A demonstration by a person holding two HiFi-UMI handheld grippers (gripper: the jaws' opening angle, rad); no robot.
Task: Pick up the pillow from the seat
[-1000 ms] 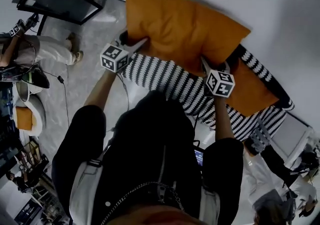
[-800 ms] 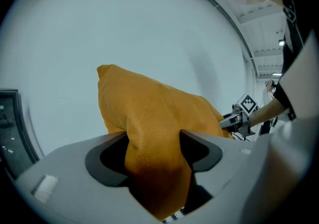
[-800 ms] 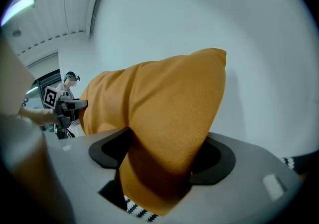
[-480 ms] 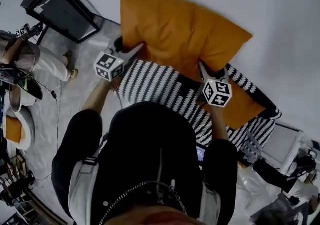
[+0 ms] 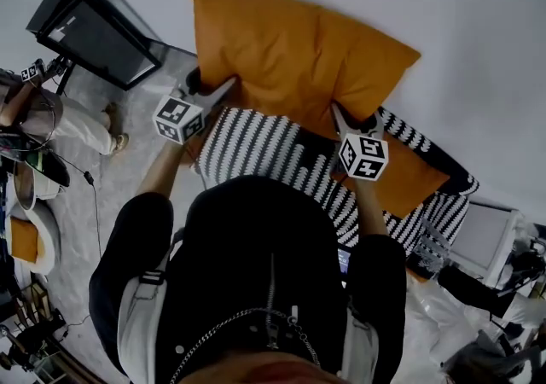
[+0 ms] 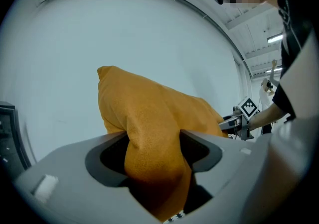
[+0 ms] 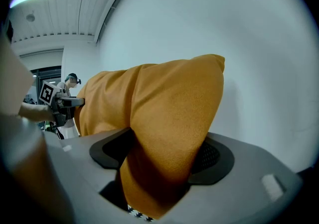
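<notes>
Now, across the middle of the head view and down toward the lower right, the black-and-white striped seat [image 5: 264,148]. Carries only a second orange cushion [image 5: 409,179] at the right side of the frame. Above it, filling the upper middle against the white wall [image 5: 452,7], the orange pillow [image 5: 290,54], apparently no more resting on the stripes. Compared with one second ago, sits higher in the frame and further from the seat, with more of the stripes uncovered under its lower edge; compared with half a second ago, almost no difference. Held by its two lower corners. Left of centre, the left gripper [image 5: 223,86], closed on a thick fold of the orange fabric, both jaws pressing into it in the left gripper view. Right of centre, the right gripper [image 5: 343,120], clamped in the same way on the other corner. Probably means that the pick-up is nearly complete, with only a steady, level hold left to keep.
</notes>
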